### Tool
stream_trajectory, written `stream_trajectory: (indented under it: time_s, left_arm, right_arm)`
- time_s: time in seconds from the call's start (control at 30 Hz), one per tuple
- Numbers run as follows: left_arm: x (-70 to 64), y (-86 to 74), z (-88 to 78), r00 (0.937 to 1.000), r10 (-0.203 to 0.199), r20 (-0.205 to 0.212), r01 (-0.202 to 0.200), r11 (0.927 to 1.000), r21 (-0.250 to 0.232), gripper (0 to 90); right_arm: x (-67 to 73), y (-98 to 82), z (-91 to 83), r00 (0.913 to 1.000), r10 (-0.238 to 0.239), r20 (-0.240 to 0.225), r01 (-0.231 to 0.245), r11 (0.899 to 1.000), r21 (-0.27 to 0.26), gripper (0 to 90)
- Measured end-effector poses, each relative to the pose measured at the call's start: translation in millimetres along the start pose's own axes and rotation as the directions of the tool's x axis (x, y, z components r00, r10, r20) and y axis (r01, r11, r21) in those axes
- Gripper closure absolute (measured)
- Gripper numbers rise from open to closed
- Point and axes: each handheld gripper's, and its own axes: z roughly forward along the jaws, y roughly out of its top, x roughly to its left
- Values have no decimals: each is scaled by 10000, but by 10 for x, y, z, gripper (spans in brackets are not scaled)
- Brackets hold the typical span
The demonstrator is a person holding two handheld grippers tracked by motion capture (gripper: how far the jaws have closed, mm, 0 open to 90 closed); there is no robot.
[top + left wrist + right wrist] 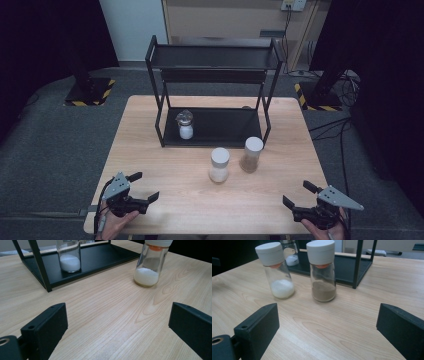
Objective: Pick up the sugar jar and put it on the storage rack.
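Two white-capped glass shakers stand on the wooden table in front of a black two-tier rack (215,135). The one with white powder (219,165) (150,265) (276,270) is on the left, the one with brown powder (251,154) (322,270) on the right. A third glass jar with white powder (185,124) (69,255) (290,252) stands on the rack's lower shelf at its left. My left gripper (144,188) (117,327) is open near the table's front left corner, holding nothing. Near the front right corner my right gripper (299,195) (327,330) is open too, nothing between its jaws.
The rack's upper shelf (215,56) is bare. The table (150,150) stands on grey carpet, with stand bases marked in yellow and black (90,92) behind it and cables (345,130) on the floor at the right.
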Motion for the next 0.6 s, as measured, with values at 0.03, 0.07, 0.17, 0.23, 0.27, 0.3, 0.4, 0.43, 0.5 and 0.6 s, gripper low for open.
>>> stream_trajectory:
  time_s: [0.03, 0.07, 0.17, 0.23, 0.27, 0.3, 0.4, 0.43, 0.5, 0.6]
  left_arm:
    - [8, -3, -1, 10000, -48, 46, 48, 10000, 7, 13]
    - [17, -6, 0, 9999, -97, 84, 97, 10000, 17, 13]
    - [24, -11, 2, 9998, -186, 90, 185, 9998, 11, 13]
    - [21, -10, -2, 9998, -188, 55, 188, 9998, 17, 13]
    - [20, -9, -5, 9998, -209, 49, 209, 9998, 32, 13]
    - [17, -8, -9, 9998, -207, 32, 206, 9998, 43, 13]
    - [12, -9, -18, 9998, -221, 28, 221, 9997, 38, 13]
    - [12, -13, -22, 9997, -223, 34, 222, 9997, 26, 13]
    - [8, -18, -29, 9997, -247, 9, 247, 9997, -9, 13]
    - [4, -17, -27, 9998, -203, 3, 203, 9998, -4, 13]
  right_arm:
    - [0, 17, 10, 9999, 27, -100, -27, 10000, 9, 48]
    - [9, 38, 22, 9999, -45, -140, 45, 10000, 23, 50]
    - [23, 100, 57, 9994, -170, -308, 171, 9998, 37, 54]
    - [37, 153, 85, 9988, -302, -392, 305, 9995, 71, 54]
    - [42, 179, 100, 9984, -347, -450, 351, 9994, 71, 54]
    - [43, 206, 115, 9979, -377, -528, 381, 9993, 64, 54]
    - [61, 298, 163, 9958, -560, -721, 567, 9984, 76, 55]
    - [69, 326, 179, 9951, -614, -779, 621, 9981, 57, 55]
    - [85, 383, 215, 9933, -735, -896, 742, 9972, 45, 56]
    - [103, 466, 279, 9899, -864, -1125, 879, 9961, 84, 56]
